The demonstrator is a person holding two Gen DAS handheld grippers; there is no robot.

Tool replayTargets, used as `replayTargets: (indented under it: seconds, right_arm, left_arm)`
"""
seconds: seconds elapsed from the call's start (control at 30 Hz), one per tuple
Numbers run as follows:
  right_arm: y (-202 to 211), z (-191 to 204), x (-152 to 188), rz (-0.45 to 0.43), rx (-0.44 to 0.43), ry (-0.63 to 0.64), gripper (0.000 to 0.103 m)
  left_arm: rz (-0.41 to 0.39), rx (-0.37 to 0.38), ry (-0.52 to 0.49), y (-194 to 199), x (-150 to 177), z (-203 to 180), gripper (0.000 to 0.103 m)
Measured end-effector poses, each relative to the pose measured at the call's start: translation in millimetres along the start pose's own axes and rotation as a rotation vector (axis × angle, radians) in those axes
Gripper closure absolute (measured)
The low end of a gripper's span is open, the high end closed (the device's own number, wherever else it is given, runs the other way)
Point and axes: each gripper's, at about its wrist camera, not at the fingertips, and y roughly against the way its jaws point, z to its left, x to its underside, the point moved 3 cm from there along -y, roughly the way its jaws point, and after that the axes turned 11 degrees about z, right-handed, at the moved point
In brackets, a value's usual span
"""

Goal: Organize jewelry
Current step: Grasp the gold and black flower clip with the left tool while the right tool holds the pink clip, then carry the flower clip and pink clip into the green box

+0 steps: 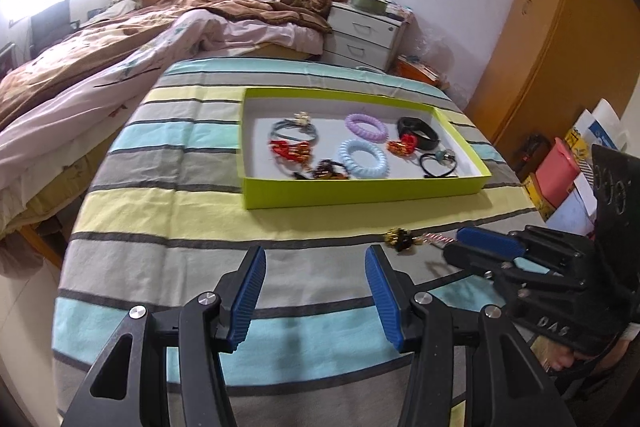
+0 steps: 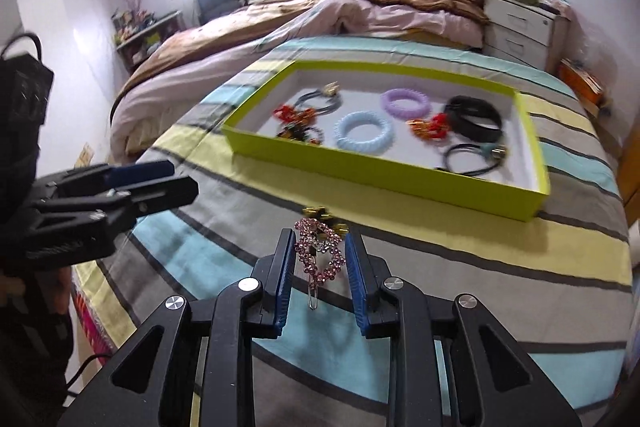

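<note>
Pink rhinestone hair clip (image 2: 321,251) pinched between right gripper (image 2: 320,255) fingers; left gripper (image 1: 316,279) fingers spread, empty

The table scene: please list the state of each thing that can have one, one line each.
Right gripper: shut on pink rhinestone hair clip.
Left gripper: open, empty.
Green box: lidless, holding hair ties and bracelets.
Gold-black ornament: lying on the striped cloth, outside the box.
</note>
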Motion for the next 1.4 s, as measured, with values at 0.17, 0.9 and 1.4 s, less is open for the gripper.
replayTargets:
  seconds: [0.17,0.9,1.4]
  right_arm:
    - [15,-27,6,-0.026,0.032,-0.065,0.077]
    - [32,-60,18,-0.06,0.047,-0.132,0.077]
    - [31,-61,12,-0.063,0.052,-0.135,0.077]
  left_arm:
    - [0.037,0.044,-0.069,-22,-7,-21,0.052]
    - [0.125,-0.082,-0.241,-77,-21,-71,0.061]
    - [0.061,-0.036,-0.19,-54,-28,-56,0.078]
